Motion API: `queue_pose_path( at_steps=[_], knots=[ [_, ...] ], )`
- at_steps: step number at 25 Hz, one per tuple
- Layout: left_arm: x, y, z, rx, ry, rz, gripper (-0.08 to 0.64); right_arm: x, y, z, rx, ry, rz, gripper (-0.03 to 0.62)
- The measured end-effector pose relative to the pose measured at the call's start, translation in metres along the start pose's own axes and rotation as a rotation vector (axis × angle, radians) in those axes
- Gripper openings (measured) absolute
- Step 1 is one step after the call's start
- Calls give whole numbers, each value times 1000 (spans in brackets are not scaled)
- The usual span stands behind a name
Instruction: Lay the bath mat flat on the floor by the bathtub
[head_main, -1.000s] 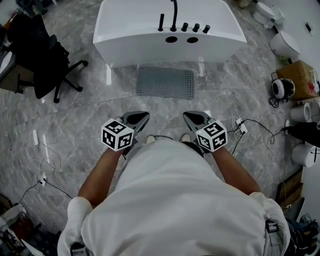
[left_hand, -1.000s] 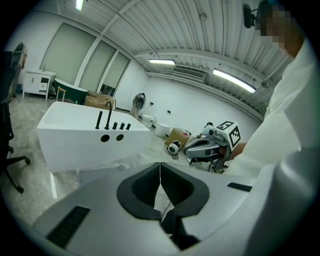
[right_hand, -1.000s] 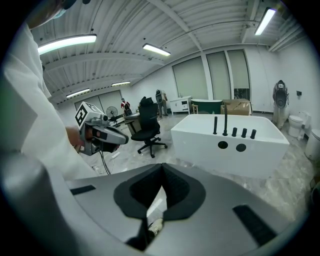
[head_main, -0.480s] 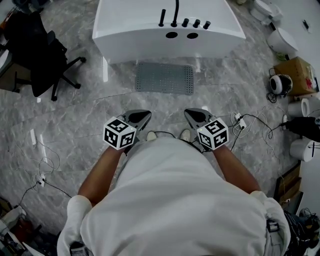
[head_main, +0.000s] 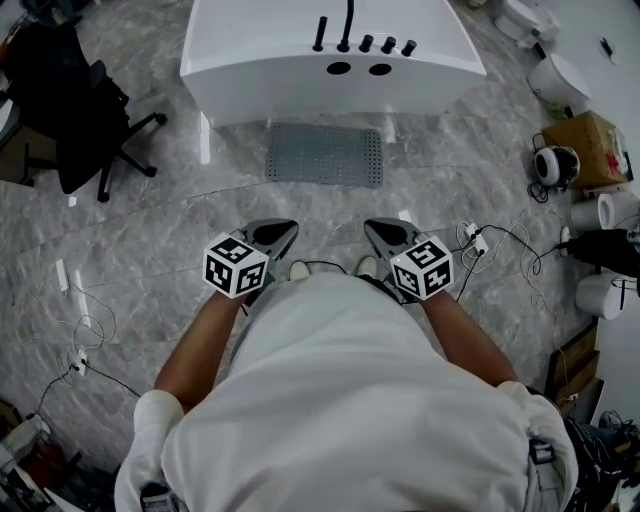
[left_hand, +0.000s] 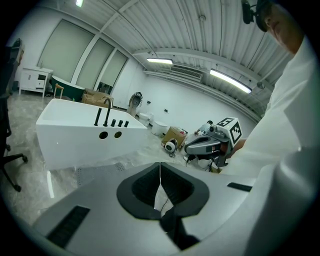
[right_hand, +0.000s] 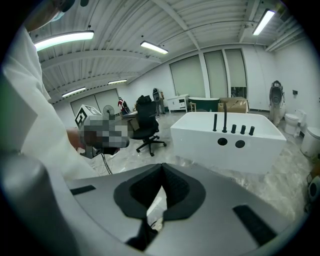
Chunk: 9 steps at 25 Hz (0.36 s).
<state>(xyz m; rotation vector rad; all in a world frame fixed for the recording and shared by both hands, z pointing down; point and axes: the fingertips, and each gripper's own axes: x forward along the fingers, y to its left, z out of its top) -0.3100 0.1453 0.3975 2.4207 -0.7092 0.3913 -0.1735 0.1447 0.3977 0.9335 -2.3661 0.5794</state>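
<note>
A grey perforated bath mat (head_main: 323, 155) lies flat on the marble floor, right in front of the white bathtub (head_main: 330, 62). Its edge also shows in the left gripper view as the mat (left_hand: 100, 172). My left gripper (head_main: 282, 231) and right gripper (head_main: 376, 229) are held close to my body, well back from the mat and above the floor. Both are shut with nothing between the jaws; the left gripper (left_hand: 160, 165) and right gripper (right_hand: 161, 167) show the jaw tips touching. The tub (right_hand: 227, 140) stands ahead in the right gripper view.
A black office chair (head_main: 75, 115) stands at the left. Cables (head_main: 495, 245) and a power strip lie on the floor at the right, beside a cardboard box (head_main: 590, 150), toilets and rolls. More cables (head_main: 85, 345) trail at the left.
The view has shifted slightly, with the tub and mat a little higher and further left in the picture. Both grippers stay shut and in the same pose near my body.
</note>
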Motion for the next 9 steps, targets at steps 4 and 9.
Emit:
queue_pose_path(
  at_steps=[4,9],
  knots=[
    [0,-2,0,-10,-11,-7,18,0,0,2,-8,-3,0,8],
    [9,-7,3,-11,-14,-18,18,-3,-7,2,-8,-6,1,8]
  ],
)
